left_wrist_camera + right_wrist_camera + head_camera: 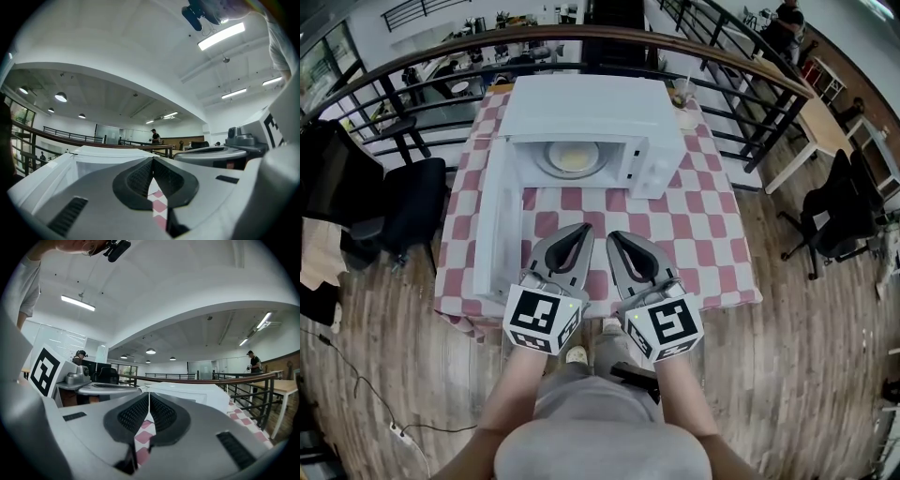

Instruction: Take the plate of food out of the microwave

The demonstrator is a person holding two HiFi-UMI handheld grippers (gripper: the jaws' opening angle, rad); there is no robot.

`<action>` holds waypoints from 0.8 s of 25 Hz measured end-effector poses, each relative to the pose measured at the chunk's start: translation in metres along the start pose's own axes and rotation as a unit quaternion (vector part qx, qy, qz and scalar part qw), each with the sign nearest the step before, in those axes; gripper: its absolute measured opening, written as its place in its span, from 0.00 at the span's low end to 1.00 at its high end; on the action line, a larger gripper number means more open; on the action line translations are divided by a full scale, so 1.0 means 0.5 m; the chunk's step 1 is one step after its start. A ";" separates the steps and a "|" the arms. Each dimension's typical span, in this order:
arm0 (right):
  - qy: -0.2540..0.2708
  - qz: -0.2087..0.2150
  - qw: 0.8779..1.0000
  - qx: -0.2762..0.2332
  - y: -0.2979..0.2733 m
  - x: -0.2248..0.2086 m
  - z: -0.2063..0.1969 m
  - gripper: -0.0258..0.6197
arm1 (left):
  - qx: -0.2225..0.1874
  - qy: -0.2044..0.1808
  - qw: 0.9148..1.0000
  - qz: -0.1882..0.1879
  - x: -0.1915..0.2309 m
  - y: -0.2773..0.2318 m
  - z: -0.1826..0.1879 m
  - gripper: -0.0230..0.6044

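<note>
I am holding left hand-held gripper [582, 229] and right hand-held gripper [614, 236] pressed together, empty, above the desk [712, 234]. Plate of food [573, 157] is sitting inside the open microwave [591, 108], ahead of both.

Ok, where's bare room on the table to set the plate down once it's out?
Best patch: the bare table in front of the microwave, from its open door across to the right edge. A narrower strip runs along the microwave's right side. Crowded: the door takes the left side, and a cup sits at the back right corner.
</note>
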State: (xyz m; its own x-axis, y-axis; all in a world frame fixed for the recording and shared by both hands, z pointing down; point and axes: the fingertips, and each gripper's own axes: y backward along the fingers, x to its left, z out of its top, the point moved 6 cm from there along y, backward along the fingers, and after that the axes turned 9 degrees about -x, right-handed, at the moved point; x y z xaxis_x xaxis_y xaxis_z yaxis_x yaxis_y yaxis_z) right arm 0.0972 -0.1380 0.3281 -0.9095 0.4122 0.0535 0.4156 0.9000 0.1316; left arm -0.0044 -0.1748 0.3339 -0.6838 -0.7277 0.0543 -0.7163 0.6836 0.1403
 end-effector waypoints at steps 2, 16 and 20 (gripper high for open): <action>-0.003 0.005 1.000 0.002 -0.015 -0.016 -0.008 0.08 | 0.001 0.000 1.000 0.007 0.009 -0.015 -0.006 0.04; -0.004 0.057 0.998 0.018 -0.150 -0.158 -0.069 0.08 | 0.017 0.029 0.997 0.076 0.104 -0.161 -0.080 0.04; -0.006 0.071 0.997 0.025 -0.178 -0.189 -0.089 0.08 | 0.027 0.046 0.995 0.083 0.123 -0.194 -0.105 0.05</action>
State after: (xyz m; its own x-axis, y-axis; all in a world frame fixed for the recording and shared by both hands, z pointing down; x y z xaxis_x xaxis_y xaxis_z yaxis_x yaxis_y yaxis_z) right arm 0.1457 -0.2634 0.3551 -0.8419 0.5368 0.0553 0.5396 0.8386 0.0749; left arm 0.0302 -0.2888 0.3755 -0.7795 -0.6051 0.1621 -0.6027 0.7950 0.0691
